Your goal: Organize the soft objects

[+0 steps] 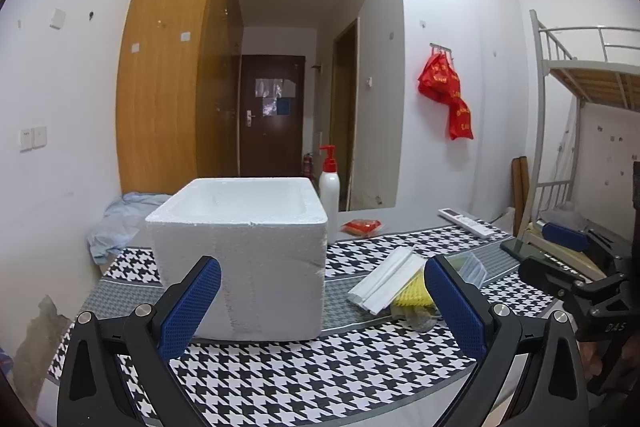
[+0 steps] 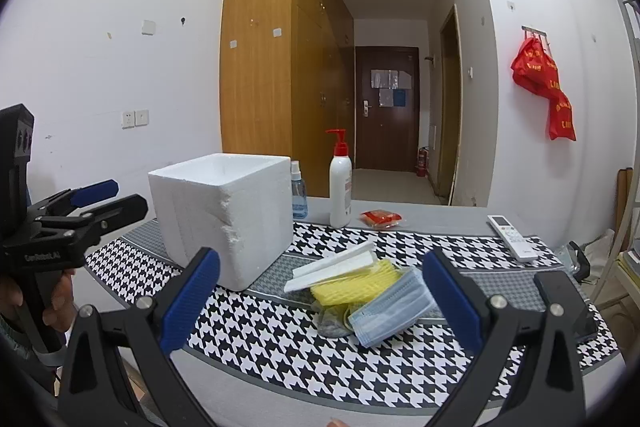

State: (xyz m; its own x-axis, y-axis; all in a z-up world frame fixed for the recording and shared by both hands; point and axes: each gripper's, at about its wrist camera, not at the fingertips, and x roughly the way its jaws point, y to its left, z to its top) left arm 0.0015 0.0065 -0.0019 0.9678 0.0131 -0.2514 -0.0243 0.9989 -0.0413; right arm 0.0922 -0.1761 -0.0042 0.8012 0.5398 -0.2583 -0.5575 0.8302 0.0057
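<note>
Black hand-held gripper (image 2: 320,301) with 2 blue ribbed pads (image 2: 190,301).

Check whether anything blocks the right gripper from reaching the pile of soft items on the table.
Nothing visible does. The right gripper is open, with the blue mask and yellow foam net directly ahead between its fingers. The foam box stands off to the left.

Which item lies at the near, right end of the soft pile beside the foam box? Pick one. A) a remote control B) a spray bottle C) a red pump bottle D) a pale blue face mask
D: in the right wrist view the pale blue face mask lies nearest, against the yellow foam netting, right of the foam box.
</note>
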